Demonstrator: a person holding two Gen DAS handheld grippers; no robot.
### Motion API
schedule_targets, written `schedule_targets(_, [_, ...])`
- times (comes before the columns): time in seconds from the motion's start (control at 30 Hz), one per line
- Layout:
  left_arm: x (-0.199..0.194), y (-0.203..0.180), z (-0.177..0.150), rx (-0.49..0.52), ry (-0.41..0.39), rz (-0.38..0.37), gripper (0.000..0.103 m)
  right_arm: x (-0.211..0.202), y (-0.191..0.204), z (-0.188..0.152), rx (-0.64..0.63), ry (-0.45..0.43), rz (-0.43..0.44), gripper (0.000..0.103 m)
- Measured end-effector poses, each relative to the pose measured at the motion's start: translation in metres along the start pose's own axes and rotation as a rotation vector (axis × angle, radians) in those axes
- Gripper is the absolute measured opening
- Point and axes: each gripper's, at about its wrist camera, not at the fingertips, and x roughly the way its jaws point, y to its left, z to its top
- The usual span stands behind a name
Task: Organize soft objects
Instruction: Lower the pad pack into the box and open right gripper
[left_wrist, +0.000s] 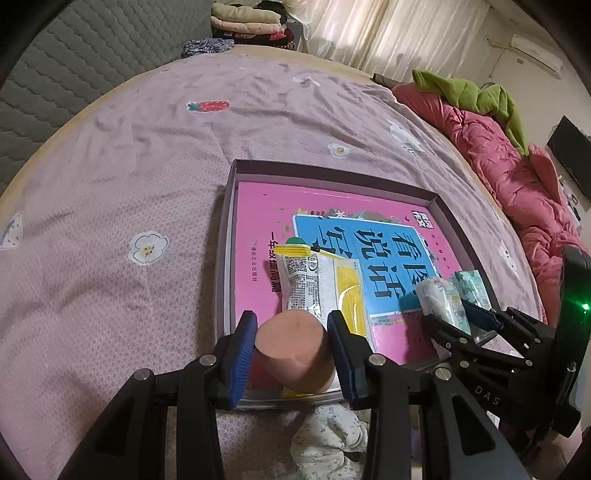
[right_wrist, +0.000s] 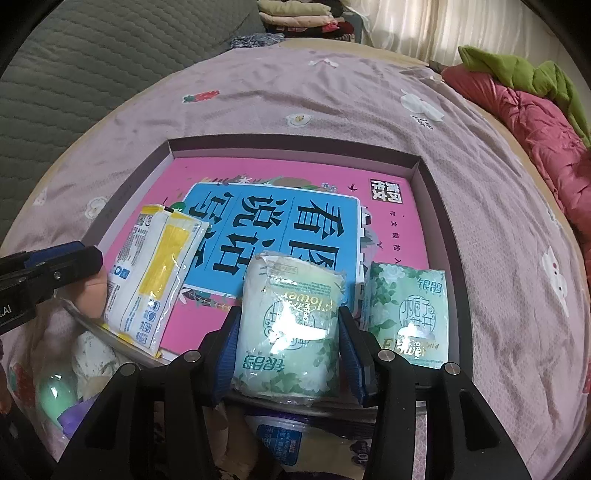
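Soft pink cylinder (left_wrist: 293, 350) sits between the blue pads of my left gripper (left_wrist: 291, 347), half-open jaws squeezing its sides, low over the near edge of the box (left_wrist: 332, 170) so it lands beside the yellow-and-white packet (left_wrist: 325, 284). My wrist tilts steeply down.

From the right wrist, my right gripper (right_wrist: 288, 354), also half-open, clamps a green tissue pack (right_wrist: 291, 325) next to its twin (right_wrist: 406, 314), lined up along the box's near side, pitched down too.
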Motion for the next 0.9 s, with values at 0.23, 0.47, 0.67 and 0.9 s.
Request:
schedule_targets(0.23, [0.000, 0.000, 0.000, -0.002, 0.003, 0.002, 0.040, 0.000, 0.000, 0.000, 0.004, 0.009, 0.009, 0.053])
schedule_targets(0.47, [-0.001, -0.001, 0.001, -0.002, 0.007, 0.007, 0.040, -0.004, -0.002, -0.001, 0.010, -0.006, 0.028, 0.063])
schedule_targets(0.67, [-0.002, 0.002, 0.002, -0.015, 0.002, 0.023, 0.040, -0.015, -0.002, -0.003, 0.007, -0.036, 0.028, 0.065])
schedule_targets(0.9, [0.000, 0.005, 0.002, -0.023, 0.003, 0.034, 0.041, -0.030, -0.003, -0.003, 0.025, -0.072, 0.043, 0.065])
